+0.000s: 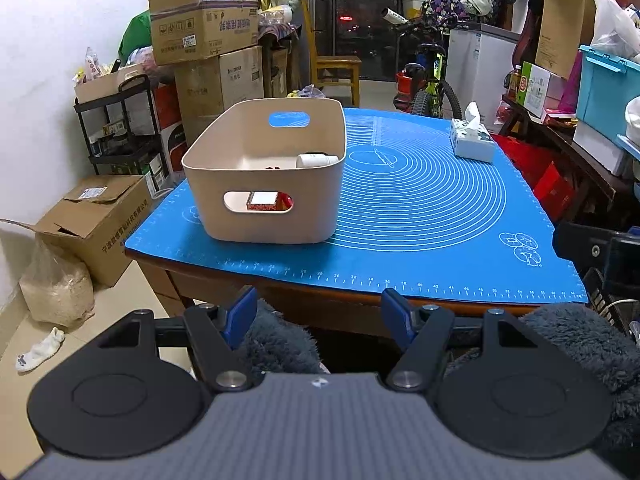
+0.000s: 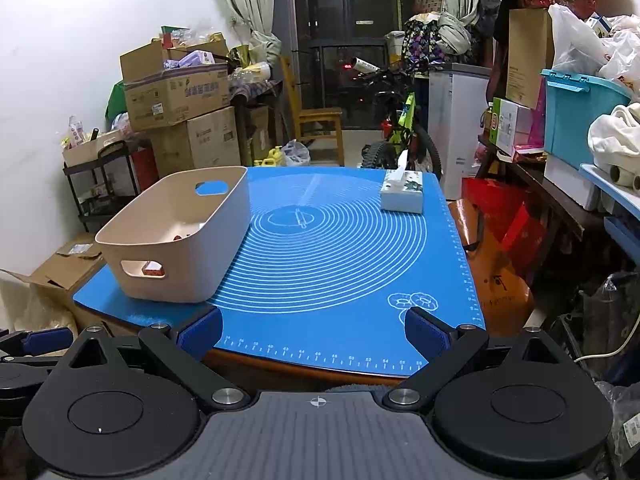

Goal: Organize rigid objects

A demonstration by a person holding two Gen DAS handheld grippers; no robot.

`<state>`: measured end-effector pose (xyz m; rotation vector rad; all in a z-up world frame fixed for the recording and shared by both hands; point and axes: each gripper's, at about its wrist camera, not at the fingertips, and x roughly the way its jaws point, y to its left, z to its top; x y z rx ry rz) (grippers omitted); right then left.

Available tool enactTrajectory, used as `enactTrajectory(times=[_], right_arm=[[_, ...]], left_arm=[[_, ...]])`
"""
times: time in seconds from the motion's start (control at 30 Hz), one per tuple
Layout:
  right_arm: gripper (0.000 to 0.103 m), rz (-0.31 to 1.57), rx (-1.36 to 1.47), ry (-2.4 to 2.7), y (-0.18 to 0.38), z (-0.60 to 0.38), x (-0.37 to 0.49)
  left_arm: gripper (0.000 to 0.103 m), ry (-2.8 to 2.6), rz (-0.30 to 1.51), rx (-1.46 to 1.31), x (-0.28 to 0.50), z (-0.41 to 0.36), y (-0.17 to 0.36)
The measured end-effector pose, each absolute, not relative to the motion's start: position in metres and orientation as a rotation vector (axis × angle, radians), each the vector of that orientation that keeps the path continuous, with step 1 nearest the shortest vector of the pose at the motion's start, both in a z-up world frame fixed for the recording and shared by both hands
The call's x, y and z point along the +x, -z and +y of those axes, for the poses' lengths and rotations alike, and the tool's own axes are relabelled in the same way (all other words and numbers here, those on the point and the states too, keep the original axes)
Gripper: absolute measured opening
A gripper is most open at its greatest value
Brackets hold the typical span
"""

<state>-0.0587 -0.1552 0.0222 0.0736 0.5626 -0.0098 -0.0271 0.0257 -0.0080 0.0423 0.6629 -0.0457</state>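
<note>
A beige bin (image 1: pixel 256 216) (image 2: pixel 188 276) with handle slots stands on the left part of the blue mat (image 1: pixel 420 208) (image 2: pixel 332 260). Inside it lie a white bottle (image 1: pixel 317 160) and a small red and white box (image 1: pixel 263 201) (image 2: pixel 153 268) seen through the near slot. My left gripper (image 1: pixel 319 312) hangs open in front of the table's near edge, with nothing between its blue pads. My right gripper (image 2: pixel 314 330) is open over the mat's near edge, also with nothing in it. The left gripper's edge shows at the far left of the right wrist view.
A tissue box (image 1: pixel 472 140) (image 2: pixel 402 196) stands at the mat's far right. Cardboard boxes (image 1: pixel 204 28), a black cart (image 1: pixel 120 128) and a bicycle (image 1: pixel 428 84) crowd the room behind. Fuzzy dark fabric (image 1: pixel 276 344) lies below the left gripper. Red bags (image 2: pixel 508 216) stand right of the table.
</note>
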Motion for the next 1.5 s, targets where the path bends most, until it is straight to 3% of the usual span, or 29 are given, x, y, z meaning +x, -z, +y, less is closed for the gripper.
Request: enactTrajectory(times=[1.5], right_arm=[[0.097,0.576,0.073,0.018,-0.0177,-0.162,-0.0577]], left_arm=[[0.072,0.055,0.668,0.054,-0.0264,0.024,0.0089]])
